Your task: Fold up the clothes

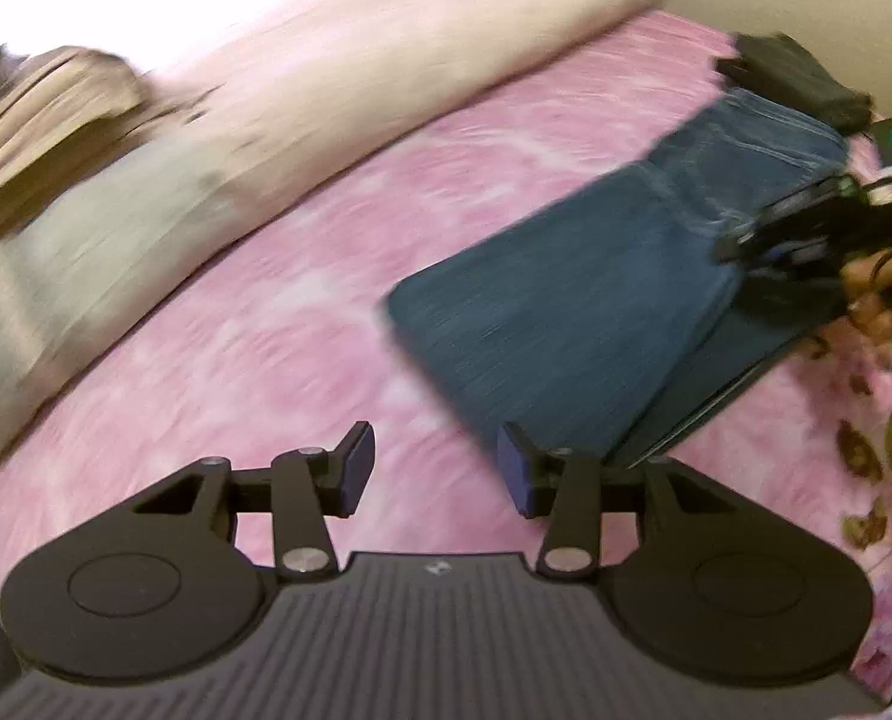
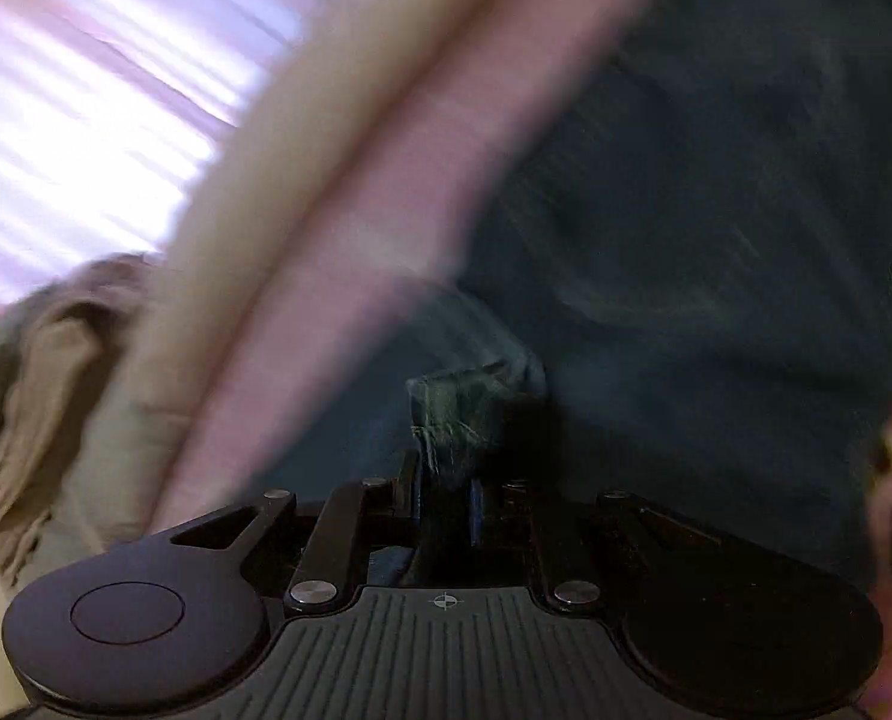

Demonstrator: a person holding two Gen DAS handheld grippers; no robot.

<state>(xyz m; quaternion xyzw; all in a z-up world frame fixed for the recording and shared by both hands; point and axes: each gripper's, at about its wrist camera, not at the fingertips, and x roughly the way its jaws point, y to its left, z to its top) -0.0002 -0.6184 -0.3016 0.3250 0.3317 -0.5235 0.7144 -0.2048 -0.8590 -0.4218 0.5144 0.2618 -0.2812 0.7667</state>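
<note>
Left gripper (image 1: 437,468): jaws apart, nothing between the blue pads (image 1: 359,465), pointing downward.
Right gripper (image 2: 446,495): jaws nearly closed, pinching a fold of the jeans (image 2: 716,240).
Right gripper, from the left camera: black and blurred at the far right edge.
Hand (image 1: 875,294): fingers wrapped around the right gripper's handle.

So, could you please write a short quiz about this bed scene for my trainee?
1. True or false: the left tool holds fabric.
2. Which tool grips the jeans: A left, B right?
3. Fill in: the bedcover under the jeans is ____.

Key: 1 false, it is open over the cover. 2 B, shut on a denim edge. 3 pink.
</note>
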